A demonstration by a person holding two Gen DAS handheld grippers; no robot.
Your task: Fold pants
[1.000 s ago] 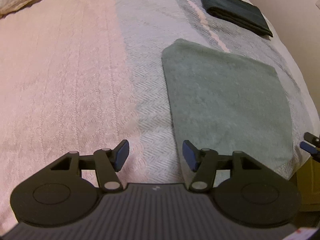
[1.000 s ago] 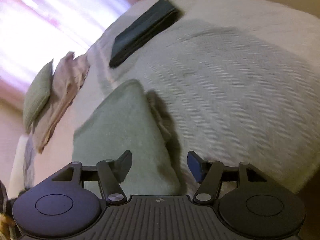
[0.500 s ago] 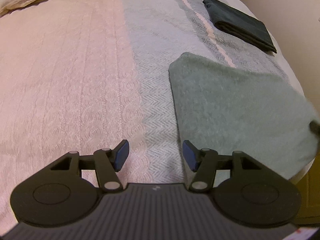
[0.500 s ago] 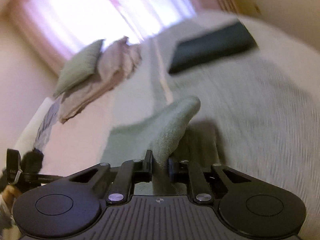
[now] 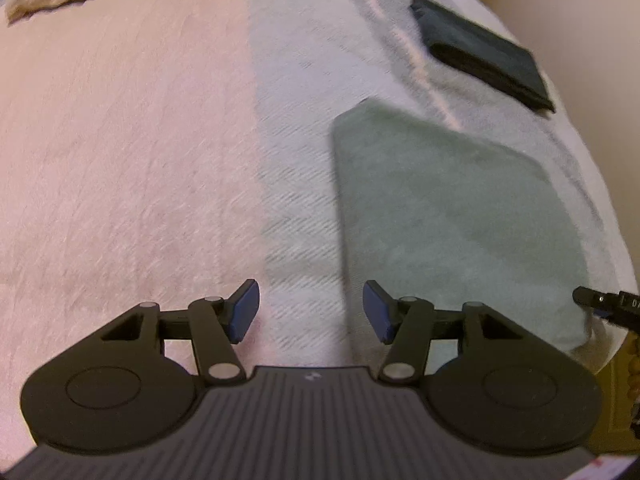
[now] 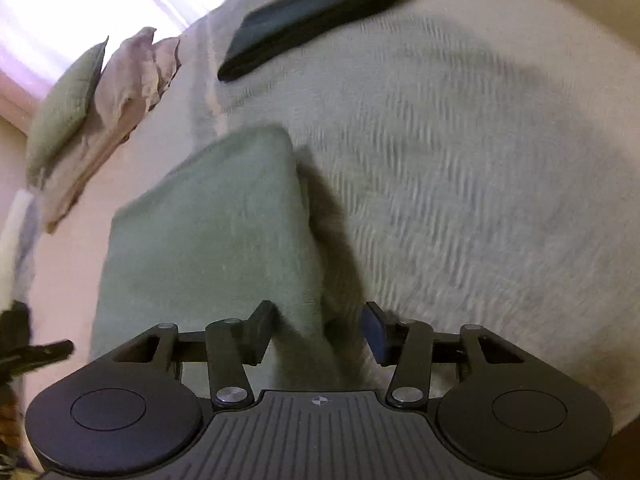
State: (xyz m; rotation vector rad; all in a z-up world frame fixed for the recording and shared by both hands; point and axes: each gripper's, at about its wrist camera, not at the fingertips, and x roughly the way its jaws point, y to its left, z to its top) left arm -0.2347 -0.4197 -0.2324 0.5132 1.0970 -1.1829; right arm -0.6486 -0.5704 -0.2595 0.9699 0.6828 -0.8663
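The sage-green pants (image 5: 452, 216) lie folded into a flat rectangle on the bed, near its right edge. My left gripper (image 5: 310, 312) is open, hovering just off the pants' near-left edge with nothing between its fingers. In the right wrist view the same green pants (image 6: 208, 240) lie flat, and my right gripper (image 6: 318, 330) is open with the pants' near-right corner lying between its fingers. The right gripper's tip (image 5: 600, 302) shows at the right edge of the left wrist view.
A dark folded garment (image 5: 484, 52) lies farther back on the bed, also seen as the dark stack (image 6: 312, 16). The bedspread (image 5: 120, 140) is pink on the left and pale grey on the right. Pillows (image 6: 96, 92) lie at the head, under a bright window.
My right gripper was shut on the pants' corner and holding it lifted half a second ago; now it is open and the pants lie flat. The left gripper stayed open, shifting slightly.
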